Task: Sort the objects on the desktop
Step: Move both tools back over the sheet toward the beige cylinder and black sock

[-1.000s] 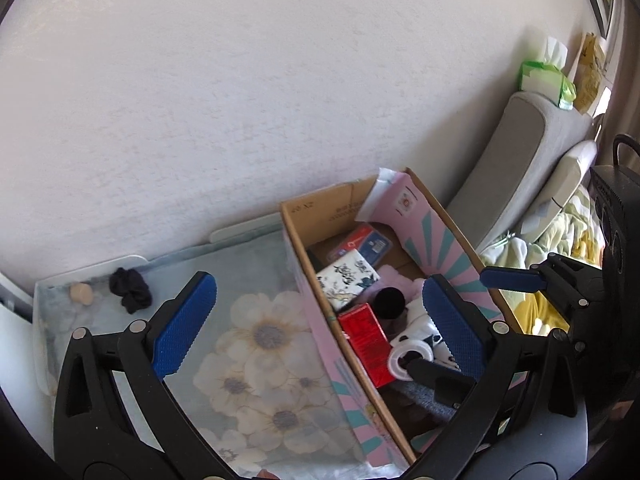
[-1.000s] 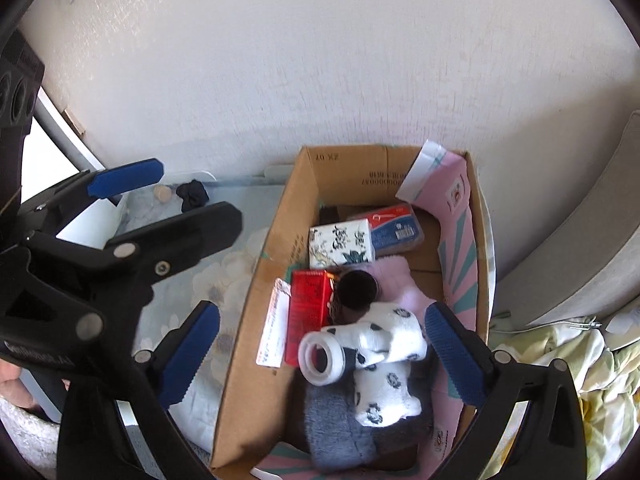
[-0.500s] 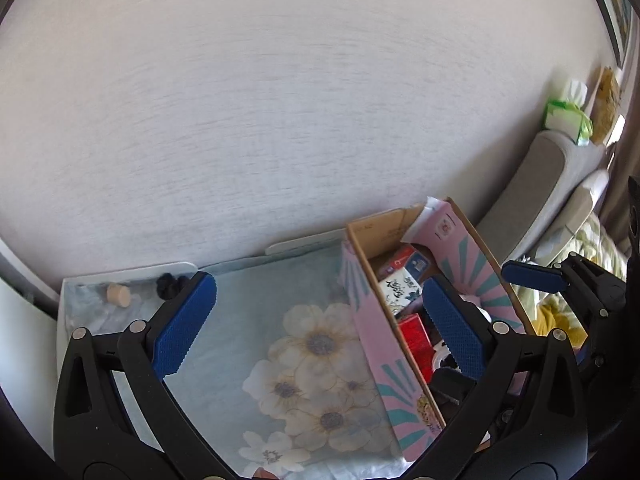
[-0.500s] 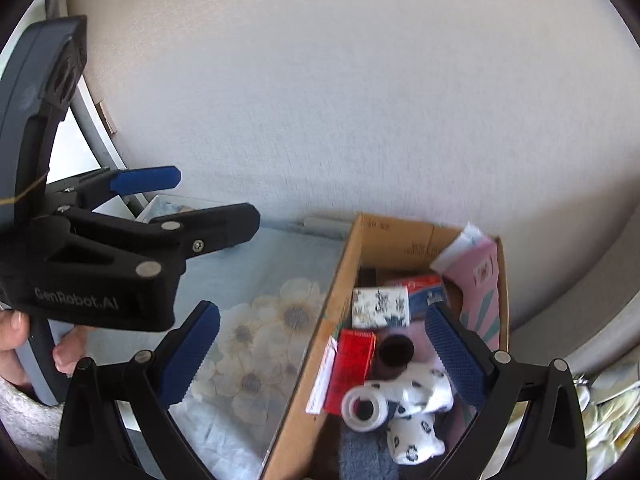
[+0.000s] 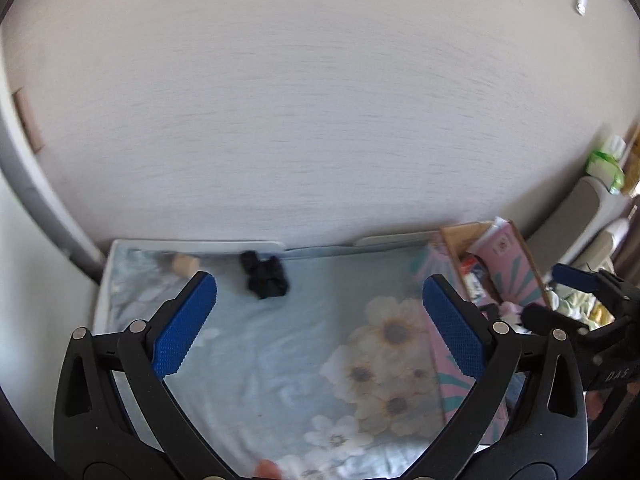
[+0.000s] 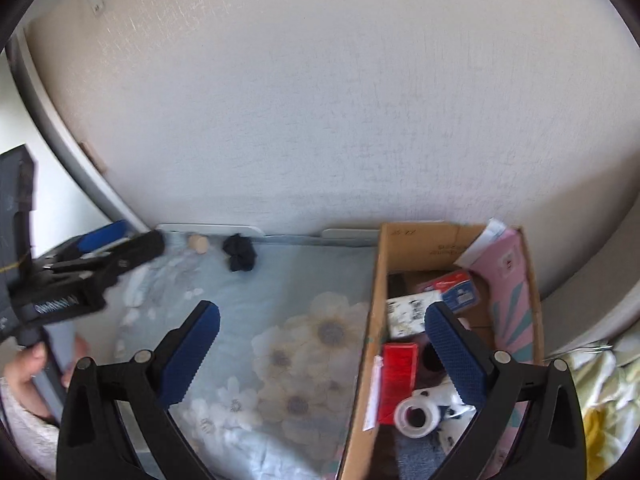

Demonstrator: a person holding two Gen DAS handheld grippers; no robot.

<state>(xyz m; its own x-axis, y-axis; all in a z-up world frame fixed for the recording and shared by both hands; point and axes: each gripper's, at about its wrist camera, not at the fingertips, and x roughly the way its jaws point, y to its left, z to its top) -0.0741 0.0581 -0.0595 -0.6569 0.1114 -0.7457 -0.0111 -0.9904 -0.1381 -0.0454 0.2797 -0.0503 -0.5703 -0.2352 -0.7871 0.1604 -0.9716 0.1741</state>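
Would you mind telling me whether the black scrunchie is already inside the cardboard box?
No, the black scrunchie lies on the floral cloth near the wall, outside the cardboard box.

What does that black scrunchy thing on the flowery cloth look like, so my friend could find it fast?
Start at the blue flowery cloth on the table, left of the cardboard box. Follow it to its far edge by the white wall, and the small black crumpled thing lies there. Its only neighbour is a little tan stub just to its left, pale and smooth, while this one is dark and bunched up.
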